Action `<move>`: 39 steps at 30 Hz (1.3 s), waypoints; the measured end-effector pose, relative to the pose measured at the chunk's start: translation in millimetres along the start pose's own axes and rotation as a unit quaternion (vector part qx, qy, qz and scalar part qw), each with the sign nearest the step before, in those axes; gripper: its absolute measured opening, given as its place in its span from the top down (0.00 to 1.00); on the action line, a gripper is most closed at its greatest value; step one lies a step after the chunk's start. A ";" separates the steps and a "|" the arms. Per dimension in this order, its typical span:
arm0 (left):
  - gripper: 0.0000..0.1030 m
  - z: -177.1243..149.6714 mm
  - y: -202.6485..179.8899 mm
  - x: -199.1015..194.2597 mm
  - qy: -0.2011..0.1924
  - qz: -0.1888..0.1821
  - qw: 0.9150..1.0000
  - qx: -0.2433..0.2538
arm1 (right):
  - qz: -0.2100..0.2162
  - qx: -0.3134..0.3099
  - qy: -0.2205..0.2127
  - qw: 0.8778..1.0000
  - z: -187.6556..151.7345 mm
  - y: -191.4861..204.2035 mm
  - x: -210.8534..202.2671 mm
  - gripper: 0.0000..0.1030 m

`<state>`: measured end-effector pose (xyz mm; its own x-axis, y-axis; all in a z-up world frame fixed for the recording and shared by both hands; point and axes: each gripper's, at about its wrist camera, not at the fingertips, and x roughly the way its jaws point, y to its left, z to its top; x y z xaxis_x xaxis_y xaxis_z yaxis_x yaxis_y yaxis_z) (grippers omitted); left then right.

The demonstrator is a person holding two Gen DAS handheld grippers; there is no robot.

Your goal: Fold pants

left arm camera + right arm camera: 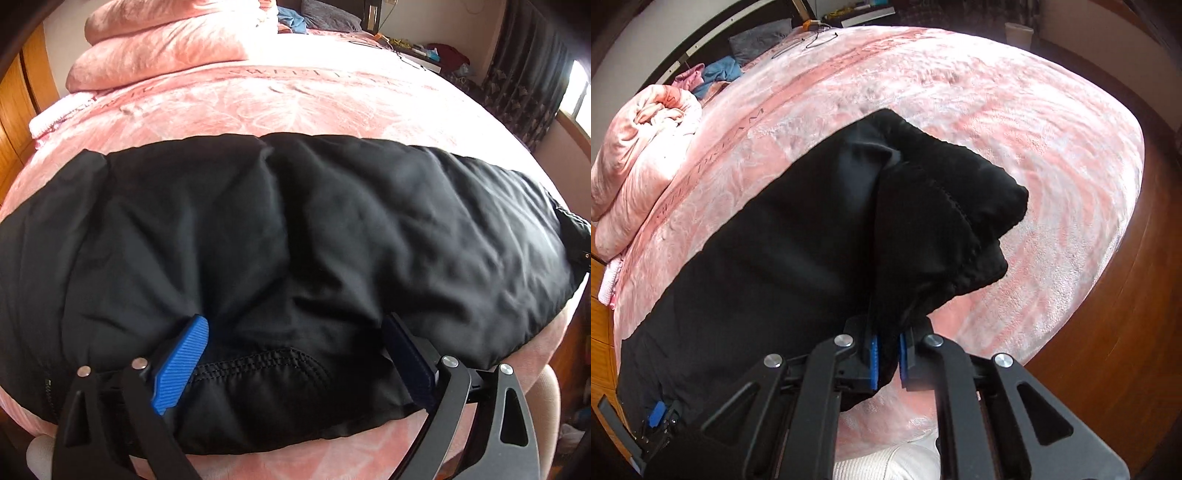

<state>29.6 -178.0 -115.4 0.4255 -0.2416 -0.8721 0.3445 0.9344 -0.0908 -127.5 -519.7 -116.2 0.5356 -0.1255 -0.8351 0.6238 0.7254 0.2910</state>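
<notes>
A home bedroom is showing here — a wide bed (295,99) is lying under a fluffy pink blanket, with folded pink bedding (166,40) sitting at its far end. Dark patterned curtains (524,74) are hanging by a bright window, and loose clothes (716,74) are lying about — lived-in clutter.
</notes>
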 end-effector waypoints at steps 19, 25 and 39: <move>0.08 5.4 164.3 -92.0 -0.087 0.042 0.982 -0.165 | 0.188 -0.395 0.010 0.899 -132.5 321.3 -34.7 0.91; 0.08 -4.3 213.8 -99.3 -0.100 0.056 0.971 -0.212 | 0.152 -0.447 0.045 0.880 -186.5 340.1 -4.0 0.87; 0.08 -14.5 222.2 -91.3 -0.090 0.027 0.968 -0.232 | 0.210 -0.444 0.070 0.868 -192.0 340.3 -34.2 0.25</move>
<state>55.2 55.5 -62.9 0.5863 -0.1914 -0.7872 -0.0781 0.9538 -0.2901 -42.9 -138.6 -78.3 0.4967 0.3155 -0.8086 -0.3280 0.9307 0.1616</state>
